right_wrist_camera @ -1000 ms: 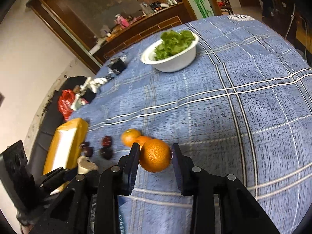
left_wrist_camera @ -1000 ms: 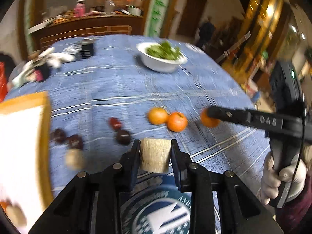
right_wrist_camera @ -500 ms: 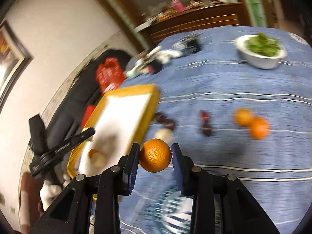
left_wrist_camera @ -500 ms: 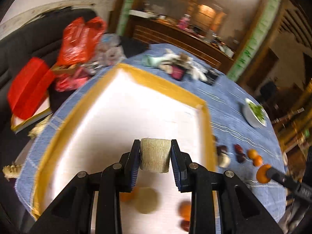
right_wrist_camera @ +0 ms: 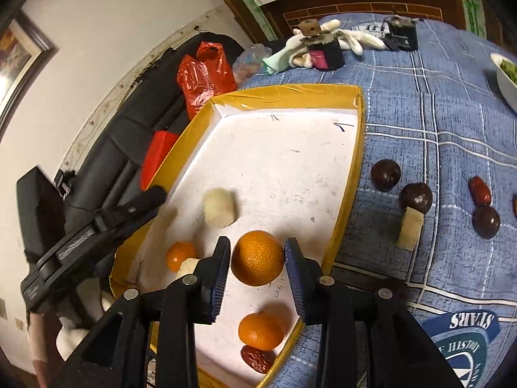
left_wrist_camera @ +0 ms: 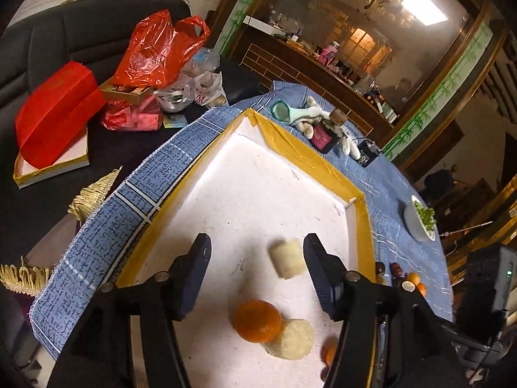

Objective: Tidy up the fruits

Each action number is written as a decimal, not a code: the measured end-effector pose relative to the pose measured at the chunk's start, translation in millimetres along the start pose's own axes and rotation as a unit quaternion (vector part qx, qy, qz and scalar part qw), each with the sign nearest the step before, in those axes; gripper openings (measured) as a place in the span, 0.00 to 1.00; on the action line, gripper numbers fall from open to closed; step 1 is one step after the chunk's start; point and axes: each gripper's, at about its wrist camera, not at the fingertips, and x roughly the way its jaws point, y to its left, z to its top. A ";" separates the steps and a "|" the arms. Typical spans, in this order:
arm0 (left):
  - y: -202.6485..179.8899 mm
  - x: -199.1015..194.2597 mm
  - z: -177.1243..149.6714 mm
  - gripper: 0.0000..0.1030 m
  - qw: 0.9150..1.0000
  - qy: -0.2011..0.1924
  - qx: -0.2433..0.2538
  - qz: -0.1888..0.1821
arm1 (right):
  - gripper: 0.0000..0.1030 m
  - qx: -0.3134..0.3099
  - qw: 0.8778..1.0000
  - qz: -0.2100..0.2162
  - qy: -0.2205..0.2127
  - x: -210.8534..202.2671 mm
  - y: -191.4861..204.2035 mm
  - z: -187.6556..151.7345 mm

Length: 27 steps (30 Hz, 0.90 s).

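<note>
A white tray with a yellow rim (left_wrist_camera: 310, 158) (right_wrist_camera: 284, 92) lies on the blue checked tablecloth. My left gripper (left_wrist_camera: 255, 262) is open above it; the pale fruit chunk (left_wrist_camera: 287, 262) (right_wrist_camera: 219, 207) is free between its fingers, over the tray floor. An orange (left_wrist_camera: 258, 320) and another pale chunk (left_wrist_camera: 290, 339) lie in the tray. My right gripper (right_wrist_camera: 258, 258) is shut on an orange (right_wrist_camera: 258, 257) above the tray's near end. A second orange (right_wrist_camera: 260, 330), a red date (right_wrist_camera: 257, 358) and a small orange (right_wrist_camera: 179, 255) lie below.
On the cloth right of the tray lie dark plums (right_wrist_camera: 385, 174), a red date (right_wrist_camera: 480, 190) and a pale chunk (right_wrist_camera: 410, 228). A white bowl of greens (left_wrist_camera: 420, 223) stands farther off. Clutter (right_wrist_camera: 323, 48) sits past the tray; red bags (left_wrist_camera: 155, 51) lie on a black sofa.
My left gripper has opened and let go of the pale chunk over the tray. My right gripper has carried its orange from above the cloth to above the tray.
</note>
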 end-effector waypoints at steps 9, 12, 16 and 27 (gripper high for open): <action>-23.2 -21.3 -7.5 0.63 0.999 -0.011 0.014 -0.030 | 0.46 0.035 0.998 -0.015 -0.058 -53.6 -28.3 1.6; -38.6 -25.4 -11.8 0.65 0.999 -0.011 0.031 -0.040 | 0.46 0.037 0.996 -0.049 -0.060 -63.2 -46.0 -8.7; -59.4 -25.7 -20.3 0.66 0.997 -0.004 0.057 -0.047 | 0.46 0.020 0.996 -0.079 -0.041 -54.2 -58.1 -25.0; -108.6 -15.2 -39.8 0.66 0.992 0.022 0.115 -0.048 | 0.25 -0.052 0.990 -0.128 -0.031 -28.3 -52.6 -42.5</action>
